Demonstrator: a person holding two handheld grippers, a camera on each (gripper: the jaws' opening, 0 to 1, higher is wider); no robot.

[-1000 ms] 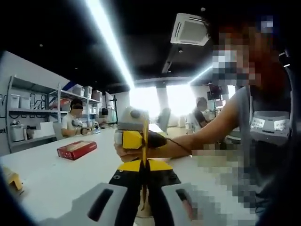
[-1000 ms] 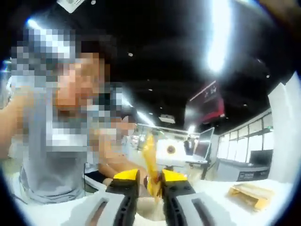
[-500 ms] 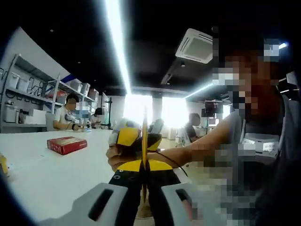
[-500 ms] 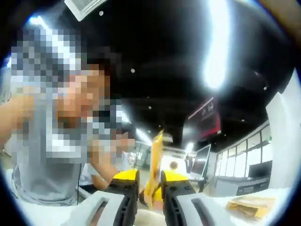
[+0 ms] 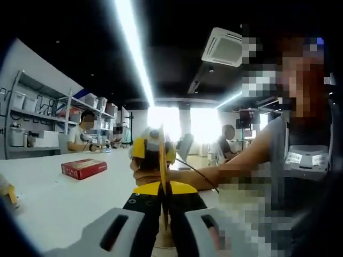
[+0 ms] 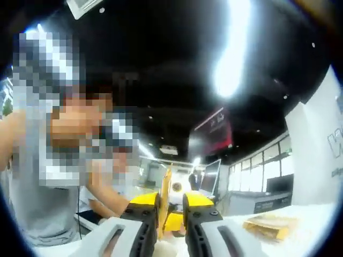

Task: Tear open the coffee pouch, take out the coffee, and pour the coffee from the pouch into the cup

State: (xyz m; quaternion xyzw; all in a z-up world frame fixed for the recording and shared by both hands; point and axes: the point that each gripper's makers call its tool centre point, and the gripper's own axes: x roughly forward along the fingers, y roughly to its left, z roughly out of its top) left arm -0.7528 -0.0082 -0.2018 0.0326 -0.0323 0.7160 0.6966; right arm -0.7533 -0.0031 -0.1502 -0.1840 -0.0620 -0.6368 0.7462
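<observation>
In the left gripper view the yellow coffee pouch (image 5: 162, 160) stands edge-on, a thin upright strip. My left gripper (image 5: 162, 188) is shut on its lower part. My right gripper (image 5: 153, 150) faces the camera from beyond, held by a hand (image 5: 143, 176), with its yellow fingers close on either side of the same pouch. In the right gripper view the coffee pouch (image 6: 165, 195) rises between the jaws of my right gripper (image 6: 171, 202), leaning toward the left one. The yellow tips of my left gripper (image 6: 174, 220) sit just behind it.
A red box (image 5: 84, 168) lies on the white table (image 5: 59, 203), and a yellow object (image 5: 6, 191) sits at its left edge. Another tan pouch (image 6: 266, 225) lies on the table to the right. People sit by shelves (image 5: 32, 123) at the back.
Both views have tilted and shifted with the hands. In the right gripper view the pouch has gone from leaning to upright and now reaches less far above the jaws. Both grippers stay on it.
</observation>
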